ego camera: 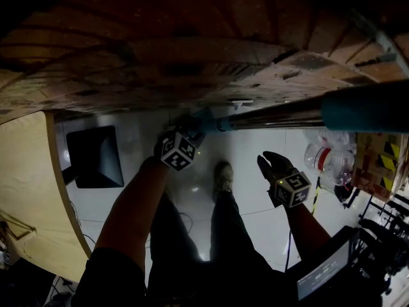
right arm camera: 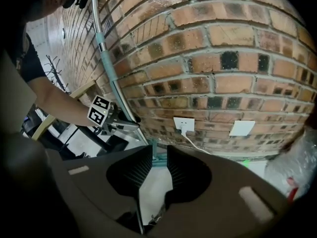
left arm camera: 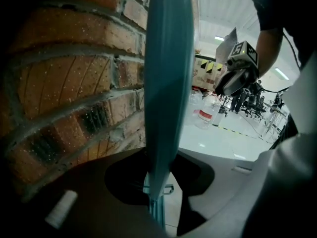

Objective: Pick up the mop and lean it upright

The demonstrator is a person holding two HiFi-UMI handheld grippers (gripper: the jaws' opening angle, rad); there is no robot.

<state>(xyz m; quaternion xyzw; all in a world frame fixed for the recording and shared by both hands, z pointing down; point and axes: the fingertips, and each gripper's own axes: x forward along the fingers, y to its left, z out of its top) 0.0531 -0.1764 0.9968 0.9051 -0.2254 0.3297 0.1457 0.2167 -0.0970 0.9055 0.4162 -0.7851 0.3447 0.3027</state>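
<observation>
The mop's handle is a metal pole (ego camera: 275,117) with a teal grip (ego camera: 364,107), and it runs along the brick wall (ego camera: 192,56). My left gripper (ego camera: 197,133) is shut on the pole low down. In the left gripper view the teal handle (left arm camera: 166,83) rises from between the jaws of that gripper (left arm camera: 158,182). The right gripper view shows the pole (right arm camera: 106,58) standing against the bricks, with the left gripper (right arm camera: 131,124) clamped on it. My right gripper (ego camera: 270,162) (right arm camera: 159,157) hangs apart from the mop, open with a narrow gap and nothing in it. The mop head is hidden.
A wall socket with a white plug (right arm camera: 183,125) and a blank plate (right arm camera: 242,128) sit low on the bricks. A bag of plastic bottles (ego camera: 329,155) and a hazard-striped box (ego camera: 377,158) lie at the right. A black panel (ego camera: 96,155) and a wooden table (ego camera: 32,190) stand at the left.
</observation>
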